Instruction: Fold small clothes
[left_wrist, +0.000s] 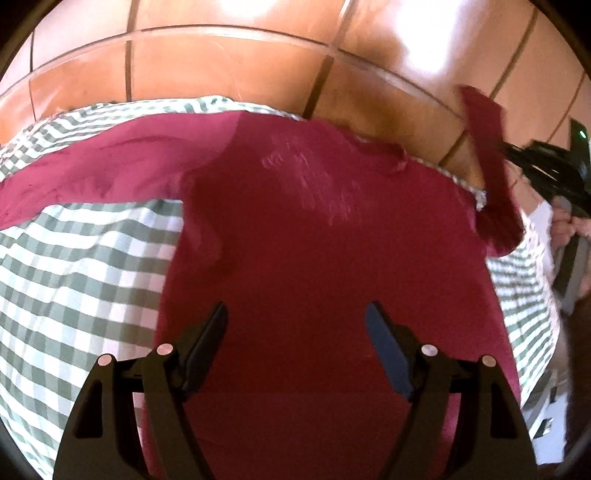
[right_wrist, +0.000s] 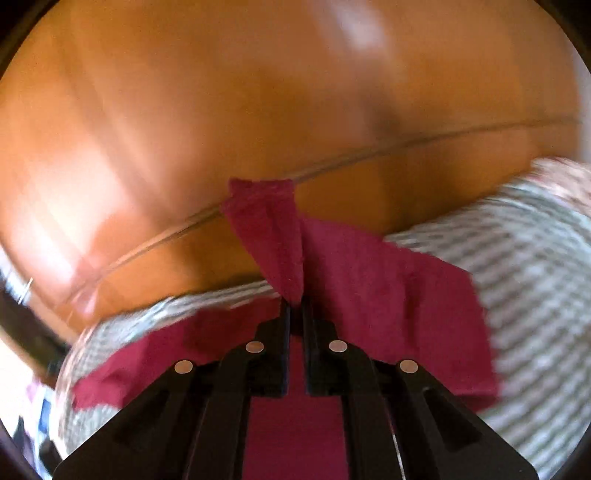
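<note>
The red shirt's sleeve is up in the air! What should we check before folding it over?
1. Right gripper shut on the sleeve: ok.
2. Left gripper open and holding nothing, above the red shirt: ok.
3. Shirt body flat on the checkered cloth: ok.
4. Other sleeve spread flat: ok.
5. Grip deep enough not to slip: cannot tell, right wrist view blurred.
</note>
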